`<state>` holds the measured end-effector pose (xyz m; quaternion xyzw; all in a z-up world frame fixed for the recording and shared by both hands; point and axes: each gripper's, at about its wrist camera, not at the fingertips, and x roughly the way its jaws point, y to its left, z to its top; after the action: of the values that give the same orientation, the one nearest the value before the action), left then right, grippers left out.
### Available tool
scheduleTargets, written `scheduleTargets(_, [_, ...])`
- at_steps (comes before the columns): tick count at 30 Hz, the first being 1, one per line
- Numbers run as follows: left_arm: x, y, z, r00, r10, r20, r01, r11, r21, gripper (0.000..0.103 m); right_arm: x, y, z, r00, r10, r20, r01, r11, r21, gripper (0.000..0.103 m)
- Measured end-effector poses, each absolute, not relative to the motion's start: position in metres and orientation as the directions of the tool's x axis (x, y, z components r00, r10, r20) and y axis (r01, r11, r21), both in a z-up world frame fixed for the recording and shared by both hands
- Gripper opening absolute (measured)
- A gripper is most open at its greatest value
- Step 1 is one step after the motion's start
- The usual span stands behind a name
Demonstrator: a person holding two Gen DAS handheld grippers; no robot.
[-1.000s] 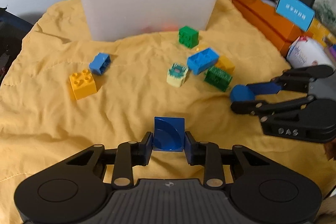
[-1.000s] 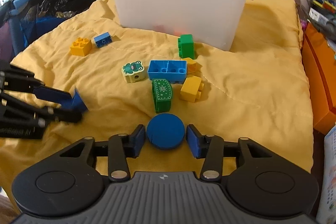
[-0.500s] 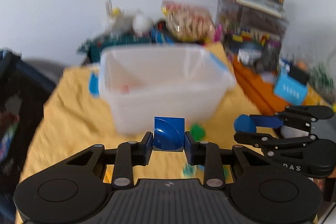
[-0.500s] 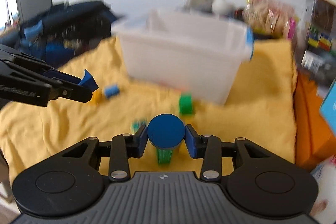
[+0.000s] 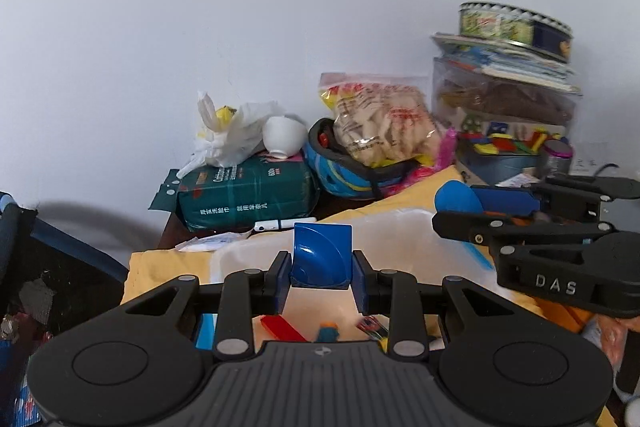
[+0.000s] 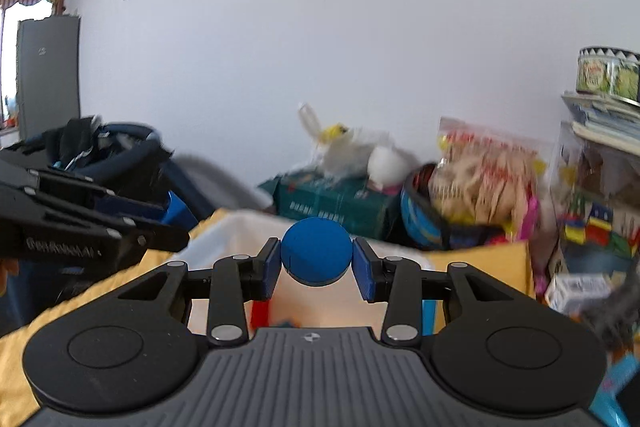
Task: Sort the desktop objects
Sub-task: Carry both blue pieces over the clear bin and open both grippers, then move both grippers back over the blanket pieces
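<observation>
Both carries look nearly finished. Over the translucent white plastic bin (image 5: 400, 227), the left gripper (image 5: 322, 275) is clamped on a blue square block with a curved scoop (image 5: 320, 259), and the right gripper (image 6: 316, 263) on a round blue disc-shaped piece (image 6: 316, 251) — neither dropped yet. A red piece (image 5: 280, 329) already lies inside; release remains.

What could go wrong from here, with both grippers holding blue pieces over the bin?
1. The right gripper pinches the round blue piece on its curved edge only; it could roll out before release.
2. The right gripper sits close beside the left gripper, so the two could bump while dropping.
3. The blue curved block sits near the clear bin rim; an early release might land on the yellow cloth.
</observation>
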<state>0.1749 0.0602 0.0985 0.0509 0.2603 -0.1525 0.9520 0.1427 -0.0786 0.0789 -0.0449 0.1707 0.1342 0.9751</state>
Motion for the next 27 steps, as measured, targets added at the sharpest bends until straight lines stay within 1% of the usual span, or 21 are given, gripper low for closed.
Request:
scheduleTargets(3, [0.202, 0.058, 0.081, 0.792, -0.248, -0.559, 0.298, 0.955, 0.000, 0.035, 0.170, -0.078, 0.075, 0.895, 0.227, -0.383, -0.252, 0.968, -0.016, 0.042])
scheduleTargets(6, [0.214, 0.054, 0.058, 0.752, -0.236, -0.616, 0.283, 0.959, -0.021, 0.035, 0.188, -0.073, 0.058, 0.878, 0.193, -0.438, -0.220, 0.975, -0.011, 0.042])
scheduleTargets(8, [0.215, 0.051, 0.049, 0.728, -0.248, -0.639, 0.299, 0.954, -0.029, 0.036, 0.192, -0.073, 0.047, 0.873, 0.189, -0.450, -0.214, 0.977, -0.004, 0.042])
scheduleTargets(9, [0.214, 0.051, 0.049, 0.726, -0.250, -0.640, 0.304, 0.952, -0.027, 0.038, 0.194, -0.073, 0.042, 0.865, 0.187, -0.465, -0.214, 0.977, -0.004, 0.043])
scheduleTargets(11, [0.206, 0.051, 0.052, 0.741, -0.250, -0.623, 0.308, 0.951, -0.015, 0.047, 0.193, -0.072, 0.036, 0.854, 0.174, -0.490, -0.210, 0.977, -0.020, 0.043])
scheduleTargets(12, [0.202, 0.052, 0.054, 0.746, -0.258, -0.614, 0.314, 0.949, -0.018, 0.049, 0.191, -0.072, 0.034, 0.850, 0.173, -0.497, -0.214, 0.976, -0.026, 0.049])
scheduleTargets(13, [0.197, 0.054, 0.057, 0.750, -0.268, -0.605, 0.319, 0.947, -0.024, 0.052, 0.189, -0.072, 0.034, 0.851, 0.175, -0.495, -0.217, 0.976, -0.029, 0.050])
scheduleTargets(16, [0.178, 0.061, 0.063, 0.765, -0.272, -0.584, 0.320, 0.947, -0.021, 0.055, 0.176, -0.076, 0.037, 0.863, 0.178, -0.473, -0.214, 0.977, -0.023, 0.051])
scheduleTargets(18, [0.158, 0.069, 0.066, 0.781, -0.261, -0.567, 0.306, 0.952, -0.016, 0.061, 0.167, -0.081, 0.041, 0.866, 0.196, -0.460, -0.219, 0.976, 0.005, 0.052])
scheduleTargets(19, [0.147, 0.074, 0.065, 0.788, -0.254, -0.561, 0.295, 0.955, -0.017, 0.069, 0.162, -0.084, 0.043, 0.868, 0.211, -0.449, -0.231, 0.973, 0.012, 0.055])
scheduleTargets(20, [0.135, 0.079, 0.062, 0.792, -0.234, -0.564, 0.278, 0.960, -0.007, 0.072, 0.154, -0.086, 0.044, 0.870, 0.221, -0.440, -0.241, 0.970, 0.010, 0.057])
scheduleTargets(22, [0.115, 0.082, 0.051, 0.788, -0.185, -0.588, 0.256, 0.966, 0.039, 0.072, 0.136, -0.092, 0.044, 0.873, 0.233, -0.429, -0.259, 0.966, -0.002, 0.065])
scheduleTargets(24, [0.091, 0.086, 0.034, 0.775, -0.167, -0.610, 0.251, 0.966, 0.055, 0.073, 0.118, -0.096, 0.037, 0.863, 0.252, -0.438, -0.287, 0.958, -0.012, 0.070])
scheduleTargets(27, [0.064, 0.098, 0.004, 0.708, -0.171, -0.686, 0.216, 0.976, -0.020, 0.073, 0.095, -0.098, 0.018, 0.823, 0.270, -0.500, -0.315, 0.949, -0.006, 0.070])
